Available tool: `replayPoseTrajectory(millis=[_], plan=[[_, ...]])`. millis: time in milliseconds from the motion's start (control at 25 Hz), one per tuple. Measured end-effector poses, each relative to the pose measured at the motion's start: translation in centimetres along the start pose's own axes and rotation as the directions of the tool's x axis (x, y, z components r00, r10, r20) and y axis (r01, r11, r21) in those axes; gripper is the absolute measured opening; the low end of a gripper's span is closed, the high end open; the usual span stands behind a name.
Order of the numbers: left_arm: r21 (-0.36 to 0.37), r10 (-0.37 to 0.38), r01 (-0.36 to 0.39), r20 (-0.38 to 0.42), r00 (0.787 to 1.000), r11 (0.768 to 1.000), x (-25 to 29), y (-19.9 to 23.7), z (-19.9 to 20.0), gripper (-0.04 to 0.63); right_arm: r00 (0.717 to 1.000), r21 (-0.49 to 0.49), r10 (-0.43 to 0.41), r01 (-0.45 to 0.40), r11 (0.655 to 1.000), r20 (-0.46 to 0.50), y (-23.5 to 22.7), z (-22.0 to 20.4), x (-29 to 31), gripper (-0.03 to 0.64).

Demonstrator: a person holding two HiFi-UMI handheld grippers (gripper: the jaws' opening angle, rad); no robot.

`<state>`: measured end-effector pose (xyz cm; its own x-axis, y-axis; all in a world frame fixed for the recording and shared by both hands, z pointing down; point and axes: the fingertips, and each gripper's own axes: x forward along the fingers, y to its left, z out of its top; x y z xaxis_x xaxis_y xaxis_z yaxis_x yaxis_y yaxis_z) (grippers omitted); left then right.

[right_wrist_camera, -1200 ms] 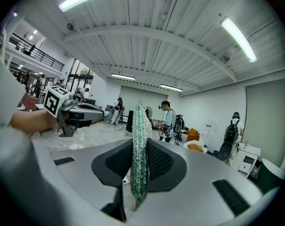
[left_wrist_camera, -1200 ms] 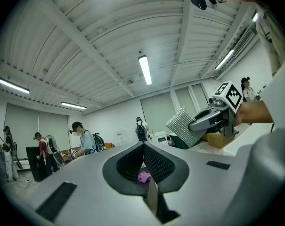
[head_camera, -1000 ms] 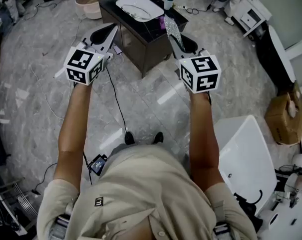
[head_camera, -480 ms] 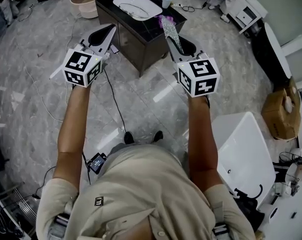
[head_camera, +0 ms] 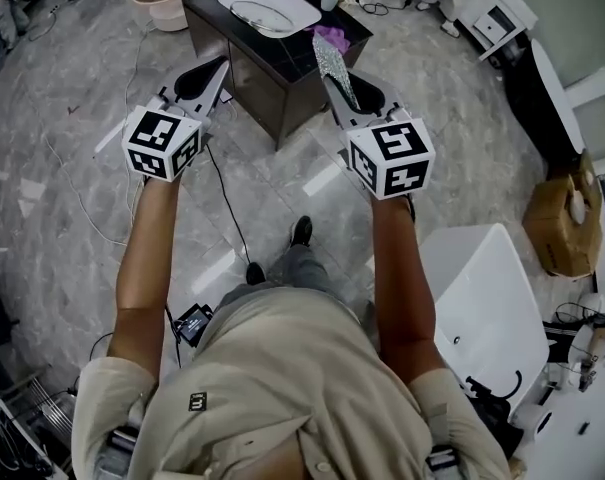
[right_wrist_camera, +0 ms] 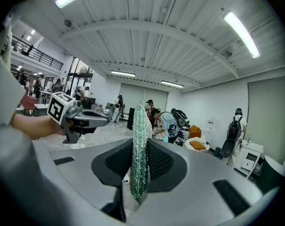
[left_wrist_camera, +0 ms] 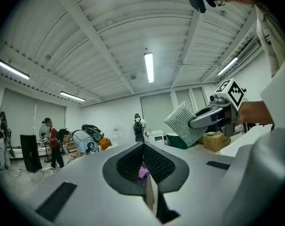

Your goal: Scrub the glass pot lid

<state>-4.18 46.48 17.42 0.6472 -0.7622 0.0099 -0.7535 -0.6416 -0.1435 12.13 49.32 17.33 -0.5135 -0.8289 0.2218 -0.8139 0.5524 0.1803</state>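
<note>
Marble floor, dark counter (head_camera: 267, 83) ahead. Left gripper (head_camera: 218, 64) closed, empty; glass pot lid (head_camera: 254, 14) lies in the basin (head_camera: 307, 16) by counter's far edge; right gripper (head_camera: 342, 86) pinches a scouring pad (head_camera: 327, 56). Approach stage, I'd say; next, pad goes onto lid

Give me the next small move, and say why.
Probably carry both claws forward to the table. The lid lies in the tray there, beyond both tips. The right claw already grips the pad, and the left claw is shut on nothing, so nothing else seems to need fetching.
</note>
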Motion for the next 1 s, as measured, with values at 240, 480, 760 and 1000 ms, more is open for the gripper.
replayPoseTrajectory(millis=[240,480,760,1000], plan=[[0.014,0.054,-0.053,-0.059,0.997,0.998,2.9,2.5,-1.3,0.015,0.998,0.044,0.057,-0.058,0.997,0.019,-3.4,-0.9,4.8,0.077],[0.02,0.107,-0.105,-0.093,0.99,0.994,7.4,4.7,-1.4,0.015,0.991,0.042,0.13,-0.13,0.991,0.018,-7.3,-0.9,10.0,0.077],[0.009,0.161,-0.161,-0.117,0.98,0.987,11.2,6.8,-2.7,0.015,0.981,0.039,0.191,-0.192,0.981,0.015,-10.7,-1.3,14.8,0.077],[0.003,0.202,-0.203,-0.14,0.969,0.979,14.2,8.2,-3.3,0.015,0.972,0.046,0.233,-0.234,0.971,0.013,-13.5,-1.6,17.7,0.077]])
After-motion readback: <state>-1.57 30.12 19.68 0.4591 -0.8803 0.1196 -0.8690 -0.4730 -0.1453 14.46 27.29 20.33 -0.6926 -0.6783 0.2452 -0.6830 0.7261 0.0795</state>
